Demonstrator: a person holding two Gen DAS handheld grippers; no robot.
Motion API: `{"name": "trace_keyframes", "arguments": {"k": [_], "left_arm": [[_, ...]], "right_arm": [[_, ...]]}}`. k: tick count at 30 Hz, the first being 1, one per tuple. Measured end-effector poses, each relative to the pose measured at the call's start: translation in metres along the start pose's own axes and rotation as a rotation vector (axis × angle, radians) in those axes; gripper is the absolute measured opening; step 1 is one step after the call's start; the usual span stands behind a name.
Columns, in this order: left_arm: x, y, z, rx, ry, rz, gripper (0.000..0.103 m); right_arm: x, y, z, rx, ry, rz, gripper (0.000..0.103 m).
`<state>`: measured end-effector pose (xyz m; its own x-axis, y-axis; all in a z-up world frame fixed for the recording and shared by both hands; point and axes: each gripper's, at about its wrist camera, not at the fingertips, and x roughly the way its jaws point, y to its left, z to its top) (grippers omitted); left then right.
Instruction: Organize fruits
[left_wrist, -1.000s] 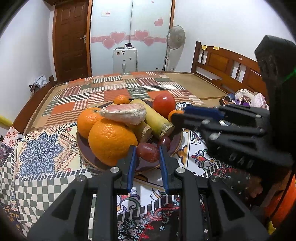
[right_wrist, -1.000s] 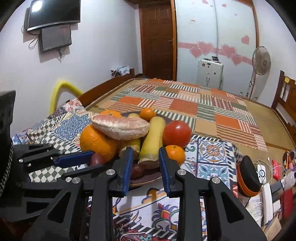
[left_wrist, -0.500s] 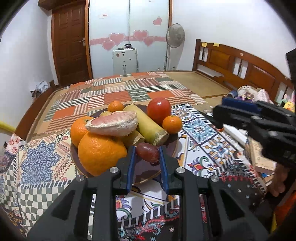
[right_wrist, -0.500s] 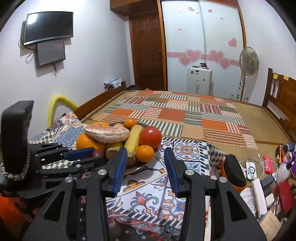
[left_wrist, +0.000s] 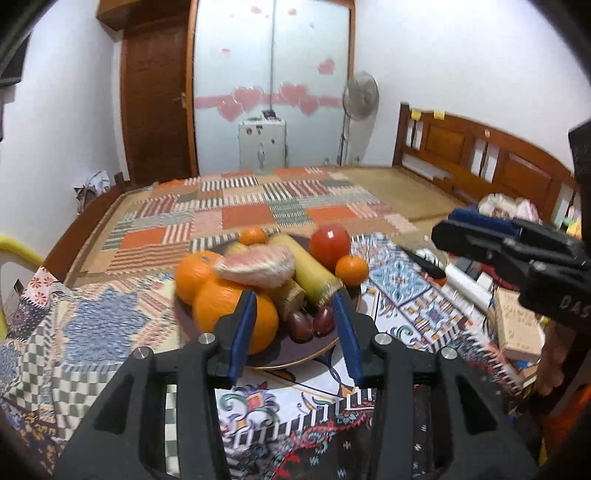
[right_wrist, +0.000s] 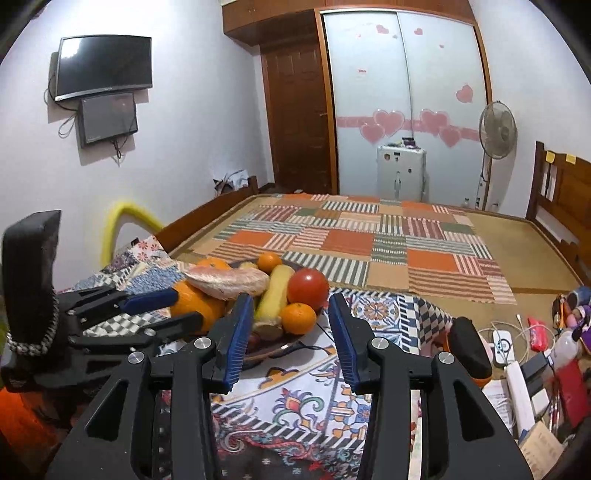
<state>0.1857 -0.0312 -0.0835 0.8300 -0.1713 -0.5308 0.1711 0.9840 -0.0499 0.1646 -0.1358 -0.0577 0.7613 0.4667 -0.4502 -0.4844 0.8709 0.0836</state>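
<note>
Fruits are heaped on a dark round plate (left_wrist: 295, 360) that sits on a patterned tablecloth (left_wrist: 92, 332) at the near end of a bed covered with a striped patchwork mat (right_wrist: 369, 236). In the left wrist view the pile is motion-blurred, so edges are soft. A large orange (left_wrist: 231, 314) sits at the front left, partly covered by the left gripper's finger (left_wrist: 242, 328). A second orange (left_wrist: 194, 271) is behind it, mostly hidden. A peeled pinkish pomelo piece (left_wrist: 256, 267) lies across the top. Two pale yellow sugarcane sticks (left_wrist: 308, 275) slope toward the camera. A red tomato (left_wrist: 329, 242) stands at the back right, with a small tangerine (left_wrist: 351, 270) beside it and another tangerine (left_wrist: 253, 235) at the far rim. Two dark red jujubes (left_wrist: 310, 323) lie at the front; they are small and hard to make out.

The left gripper (left_wrist: 295, 328) hangs just above the plate's near edge, angled downward. Its jaws have just been opening and stand apart; the jujubes appear in the gap but the pads do not press on them. The right gripper (right_wrist: 288, 332) is off to the right of the plate, jaws apart with nothing between them. In the right wrist view its fingers cover the plate's near rim, and the left gripper hides the pile's left side. A hand (left_wrist: 550, 362) is cut off at the right edge.
</note>
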Motion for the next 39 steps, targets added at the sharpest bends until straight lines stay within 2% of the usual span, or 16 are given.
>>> {"name": "trace_keyframes", "arguments": {"k": [7,14,16,21,24,28,32,39], "left_arm": [[-0.080,0.008,0.016,-0.038,-0.146,0.042,0.043],[-0.172,-0.002,0.022,-0.048,-0.300,0.083,0.043],[-0.193,-0.005,0.021,-0.043,-0.329,0.090,0.045],[-0.243,-0.016,0.013,-0.018,-0.407,0.126,0.056],[-0.259,-0.019,0.010,-0.021,-0.424,0.126,0.062],[-0.272,-0.021,0.005,-0.023,-0.432,0.125,0.070],[-0.279,-0.023,0.000,-0.024,-0.436,0.130,0.084],[-0.286,-0.027,-0.007,-0.015,-0.442,0.149,0.096]], "right_arm": [[-0.050,0.030,0.015,-0.016,-0.103,0.000,0.039],[-0.108,0.067,0.021,-0.039,-0.211,-0.001,0.041],[-0.125,0.075,0.022,-0.042,-0.250,-0.004,0.049],[-0.158,0.093,0.020,-0.041,-0.322,-0.013,0.053],[-0.168,0.097,0.020,-0.030,-0.341,-0.013,0.058],[-0.175,0.101,0.017,-0.022,-0.358,-0.035,0.074],[-0.176,0.102,0.016,-0.015,-0.361,-0.049,0.082],[-0.183,0.106,0.005,-0.007,-0.367,-0.074,0.095]]}}
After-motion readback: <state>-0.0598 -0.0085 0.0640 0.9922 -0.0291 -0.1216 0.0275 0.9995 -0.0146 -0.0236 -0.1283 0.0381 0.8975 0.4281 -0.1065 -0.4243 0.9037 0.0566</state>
